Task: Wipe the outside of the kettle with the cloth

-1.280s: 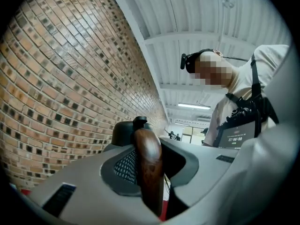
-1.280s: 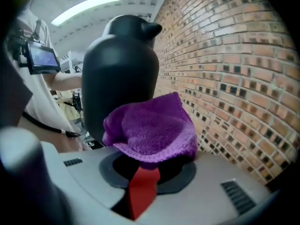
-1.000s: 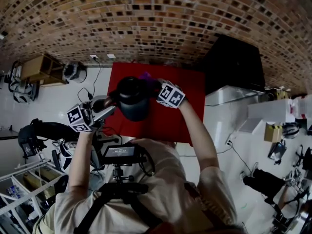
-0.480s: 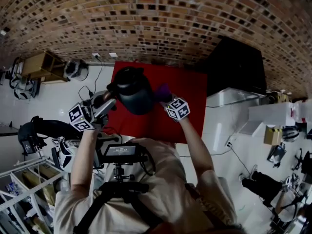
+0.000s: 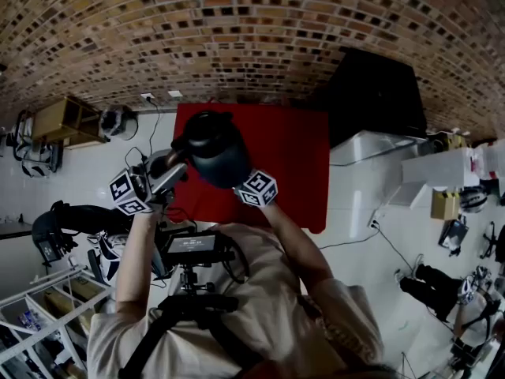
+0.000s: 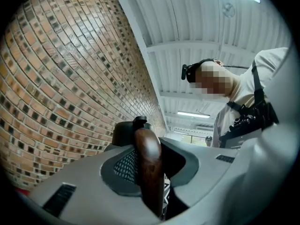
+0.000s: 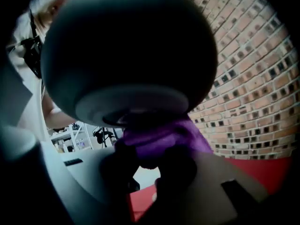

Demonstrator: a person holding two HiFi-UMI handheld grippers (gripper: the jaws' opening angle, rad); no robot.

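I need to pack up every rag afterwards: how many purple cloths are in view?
1. The purple cloth is clamped in the right tool, against the base of the dark round kettle, which the left tool holds by its brown wooden handle. Others may be hidden.

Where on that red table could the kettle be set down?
The right half of the red table, between the dark round kettle and the black cabinet, shows bare. Its left side is crowded: the left gripper holds the kettle by its wooden handle there, and the right gripper presses a purple cloth under it.
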